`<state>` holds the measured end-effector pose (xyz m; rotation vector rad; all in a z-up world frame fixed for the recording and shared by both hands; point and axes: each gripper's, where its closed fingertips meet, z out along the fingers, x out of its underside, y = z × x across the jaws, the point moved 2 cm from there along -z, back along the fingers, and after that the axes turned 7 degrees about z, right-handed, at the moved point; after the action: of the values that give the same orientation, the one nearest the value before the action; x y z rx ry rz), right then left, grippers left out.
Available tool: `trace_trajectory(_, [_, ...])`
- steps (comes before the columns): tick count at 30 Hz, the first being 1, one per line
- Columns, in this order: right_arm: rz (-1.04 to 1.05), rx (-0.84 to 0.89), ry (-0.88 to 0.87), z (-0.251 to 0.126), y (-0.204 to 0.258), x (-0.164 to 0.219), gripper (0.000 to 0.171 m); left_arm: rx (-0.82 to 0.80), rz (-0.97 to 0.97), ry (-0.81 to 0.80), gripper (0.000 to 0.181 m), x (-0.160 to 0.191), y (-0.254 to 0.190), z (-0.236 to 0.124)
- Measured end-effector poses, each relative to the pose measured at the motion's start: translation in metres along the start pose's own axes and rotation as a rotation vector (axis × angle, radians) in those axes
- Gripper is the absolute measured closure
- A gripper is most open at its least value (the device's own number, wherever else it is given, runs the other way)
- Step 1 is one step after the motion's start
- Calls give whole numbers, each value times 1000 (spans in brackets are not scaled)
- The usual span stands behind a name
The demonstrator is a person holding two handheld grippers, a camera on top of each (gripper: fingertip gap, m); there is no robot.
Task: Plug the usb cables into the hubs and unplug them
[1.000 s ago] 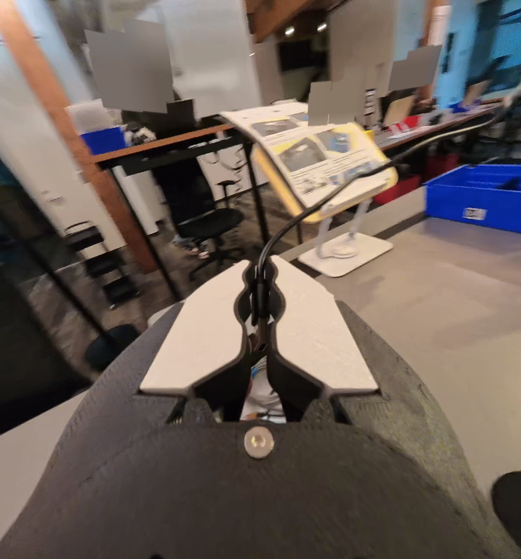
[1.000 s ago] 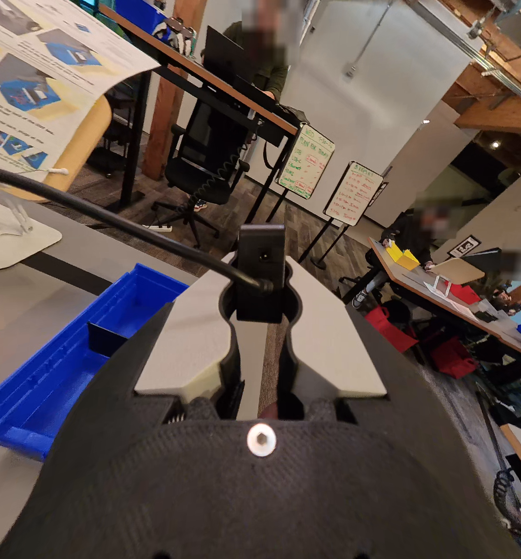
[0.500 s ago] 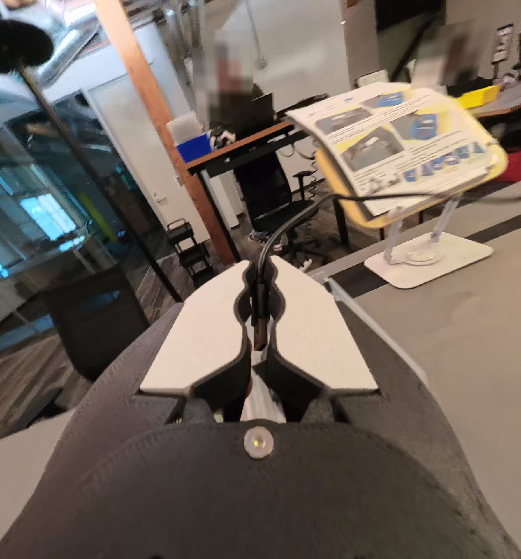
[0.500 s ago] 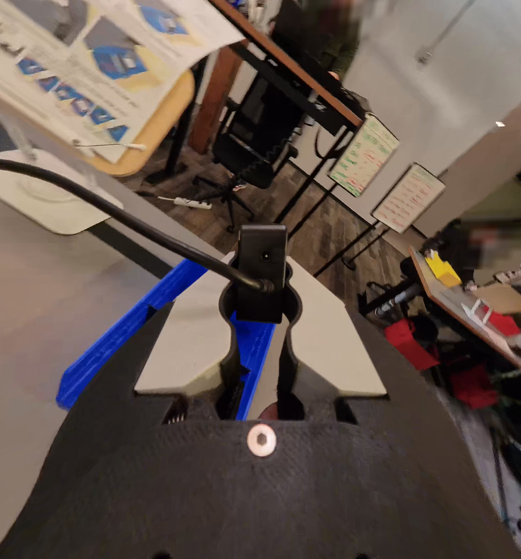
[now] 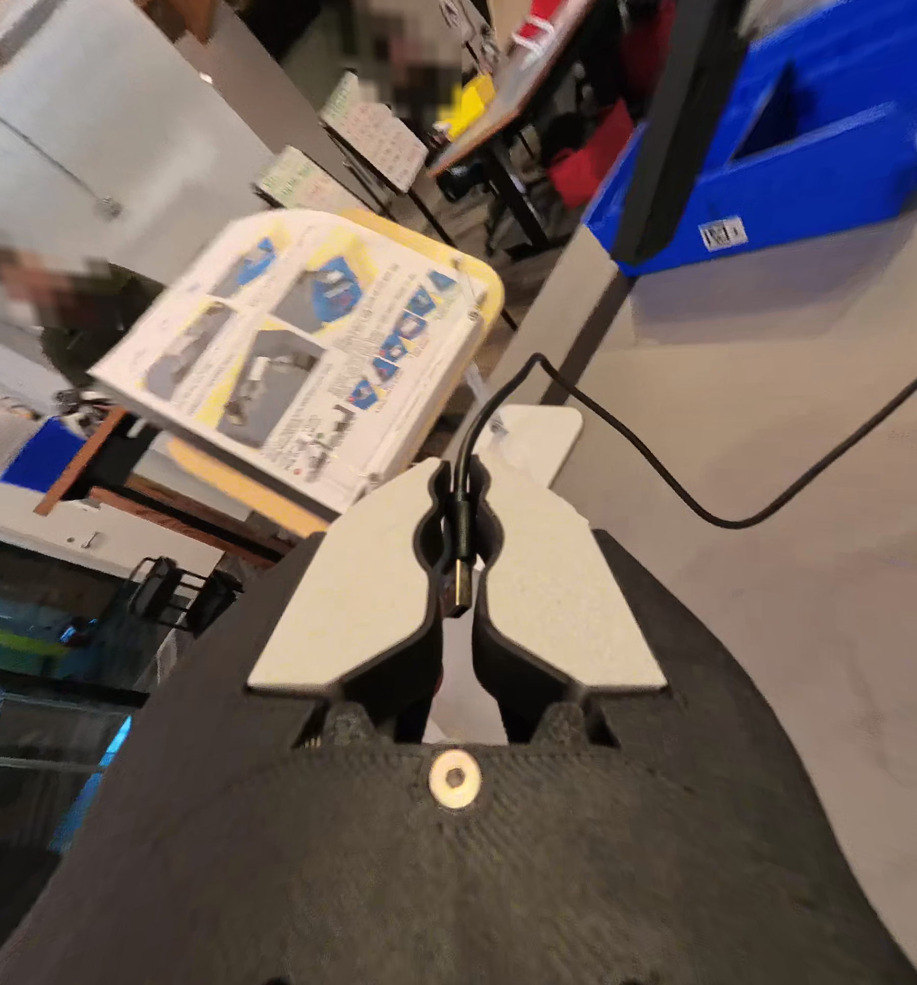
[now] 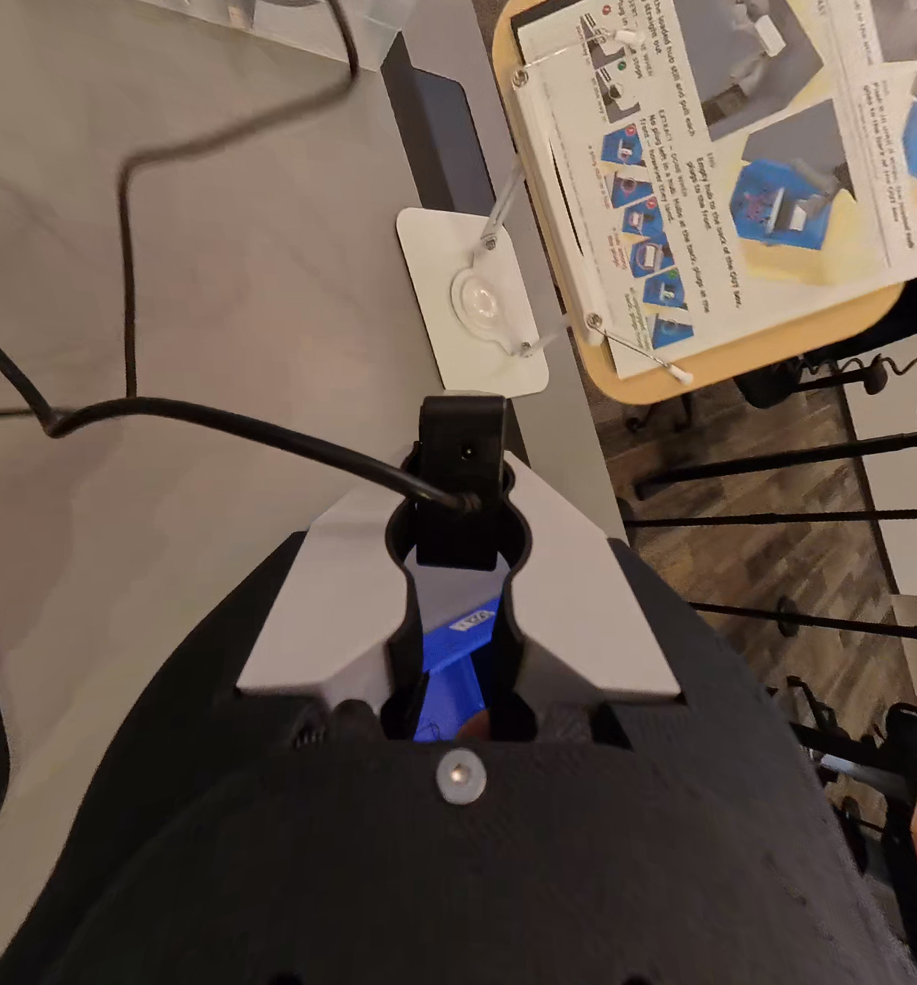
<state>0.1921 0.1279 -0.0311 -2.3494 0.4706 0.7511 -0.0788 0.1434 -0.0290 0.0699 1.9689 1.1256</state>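
Observation:
My left gripper [image 5: 459, 474] is shut on a black USB cable plug [image 5: 460, 525]. The plug's metal tip [image 5: 457, 591] points back toward the camera. Its thin black cable [image 5: 723, 519] loops over the grey table to the right. My right gripper [image 6: 459, 479] is shut on a small black hub [image 6: 459, 447], held upright above the table's far edge. The hub's own thick black cable [image 6: 232, 421] leaves its side and runs left across the table. The plug and the hub are apart, each in its own view.
A blue bin [image 5: 818, 133] stands at the back right of the grey table [image 5: 765, 639] and shows under the right fingers [image 6: 456, 655]. An instruction sheet on a yellow board [image 5: 307, 346] sits on a white-based stand [image 6: 472, 298]. A blurred dark bar [image 5: 675, 106] crosses the bin. Across from one pair of fingers to the other is roughly 25 cm.
Both views have swung. The left view rolled and turned right, bringing the blue bin in. The right view tipped down onto the table and stand. Both grips are unchanged.

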Motion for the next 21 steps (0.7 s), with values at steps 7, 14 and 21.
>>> trace_trajectory(7, [-18,-81,91,36,19,-6,150,167,-16,146,174,59,-72,95])
trace_trajectory(14, [-36,-131,203,63,25,3,150,316,-125,182,141,90,-106,135])
trace_trajectory(21, [-70,-238,268,85,38,5,150,317,-89,76,95,58,-73,119])
